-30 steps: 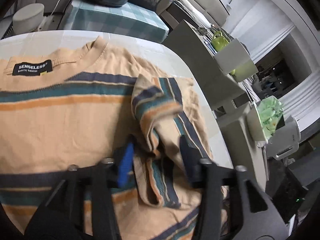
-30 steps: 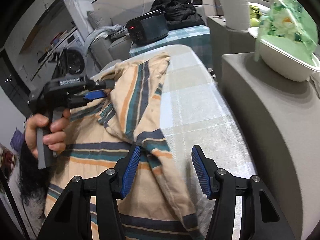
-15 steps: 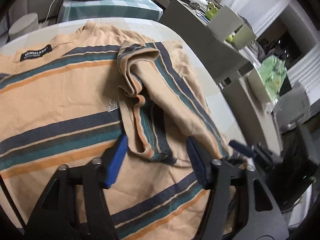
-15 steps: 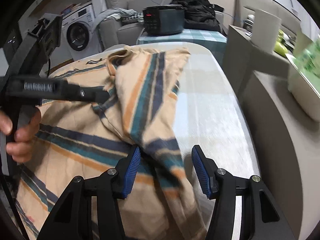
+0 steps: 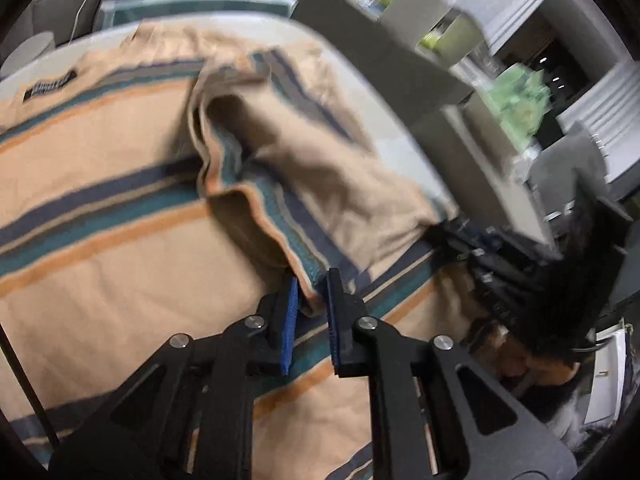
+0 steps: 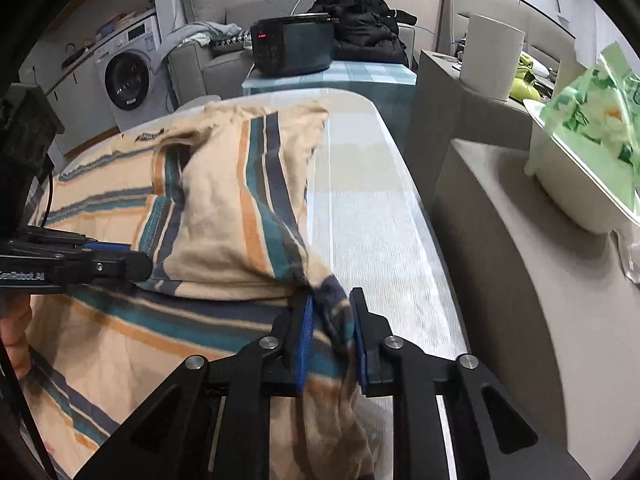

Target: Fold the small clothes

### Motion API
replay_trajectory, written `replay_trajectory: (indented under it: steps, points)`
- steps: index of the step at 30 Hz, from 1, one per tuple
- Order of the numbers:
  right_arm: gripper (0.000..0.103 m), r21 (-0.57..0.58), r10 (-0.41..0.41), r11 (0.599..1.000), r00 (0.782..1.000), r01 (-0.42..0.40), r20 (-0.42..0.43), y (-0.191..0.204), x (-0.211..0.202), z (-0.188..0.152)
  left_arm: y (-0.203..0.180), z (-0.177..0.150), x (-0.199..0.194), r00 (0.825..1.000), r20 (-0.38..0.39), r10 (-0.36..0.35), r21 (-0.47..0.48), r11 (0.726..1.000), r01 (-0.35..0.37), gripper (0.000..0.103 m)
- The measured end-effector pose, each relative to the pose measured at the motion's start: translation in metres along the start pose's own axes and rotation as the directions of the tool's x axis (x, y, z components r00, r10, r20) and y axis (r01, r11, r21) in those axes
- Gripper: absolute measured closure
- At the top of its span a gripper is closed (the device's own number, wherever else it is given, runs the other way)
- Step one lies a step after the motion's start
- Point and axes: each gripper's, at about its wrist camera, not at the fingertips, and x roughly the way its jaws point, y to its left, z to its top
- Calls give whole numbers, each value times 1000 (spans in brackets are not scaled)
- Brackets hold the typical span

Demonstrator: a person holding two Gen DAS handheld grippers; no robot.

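Both tongs closing on the striped shirt's folded-over side, one at each end.

Left gripper point(image 5: 311, 294) has its jaws coming together with the hem of the sleeve point(image 5: 296, 216) pinched between the pads, and my right gripper point(image 6: 330, 320) is closing on a bunched dark-striped bit of the shirt's edge. I figure two grips keep the flap level so it folds straight instead of sagging. Further out, the t-shirt point(image 6: 120, 320) lies spread on the pale checked table point(image 6: 360, 208), neck label at the far end. Beyond that sit a black cooker and a washing machine.
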Motion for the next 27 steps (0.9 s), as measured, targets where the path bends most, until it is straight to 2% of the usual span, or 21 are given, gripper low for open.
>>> replay_trajectory:
  steps: [2,3,5,6,7,9,12,13,14,15,16,18,20,22,23,24,25,26,27]
  points:
    - [79,2,13,1000,1000,-13,-4,-1,-2,-2,7,0,-8,1000,7,5,-23,1000,-5,77]
    - [74,4,23,1000,1000,-23,-1,-1,-5,-3,11,1,-14,1000,21,16,-34,999,-16,71]
    - [61,9,46,999,999,-46,8,-2,-11,-5,19,8,-30,995,95,19,-70,997,-12,42]
    - [56,14,56,998,998,-57,17,-3,-14,-5,22,13,-35,990,138,39,-77,997,-29,35]
    - [56,18,65,998,998,-65,27,-3,-17,-7,24,19,-39,981,178,73,-74,995,-61,27]
    - [56,27,85,996,995,-86,47,-2,-23,-10,28,36,-36,962,241,129,-76,991,-114,26]
    - [56,11,90,996,995,-91,52,3,-19,-10,44,59,-26,943,289,165,-118,984,-136,27]
    - [56,4,84,996,995,-84,45,5,-16,-8,49,67,-20,942,289,172,-123,982,-141,42]
    - [56,1,83,997,996,-83,42,5,-15,-8,52,73,-15,942,283,183,-131,980,-151,76]
    - [56,0,83,997,996,-84,38,4,-13,-7,57,78,-10,944,270,190,-143,977,-155,92]
    - [56,4,84,996,996,-84,36,3,-13,-8,66,80,-8,949,263,176,-153,978,-139,102]
    - [56,15,88,996,996,-89,29,0,-12,-9,75,85,-10,939,296,174,-152,979,-134,102]
    - [56,25,93,995,995,-94,23,-2,-10,-10,79,97,-6,920,318,229,-195,966,-173,102]
    - [56,27,100,995,995,-101,11,-3,-7,-12,89,105,0,914,293,282,-267,941,-205,101]
    - [56,29,103,994,995,-103,7,-3,-7,-12,93,106,3,917,270,295,-280,935,-218,97]
    - [56,31,109,994,994,-109,4,-3,-7,-12,91,106,1,915,272,298,-256,939,-230,93]
    - [56,33,117,993,993,-117,4,-2,-7,-12,88,104,0,916,262,304,-241,940,-243,82]
    - [56,35,124,992,992,-125,11,-2,-9,-12,85,101,-3,922,241,303,-238,940,-246,64]
    - [56,34,128,991,992,-128,17,-2,-11,-12,83,96,-8,932,221,289,-246,941,-233,57]
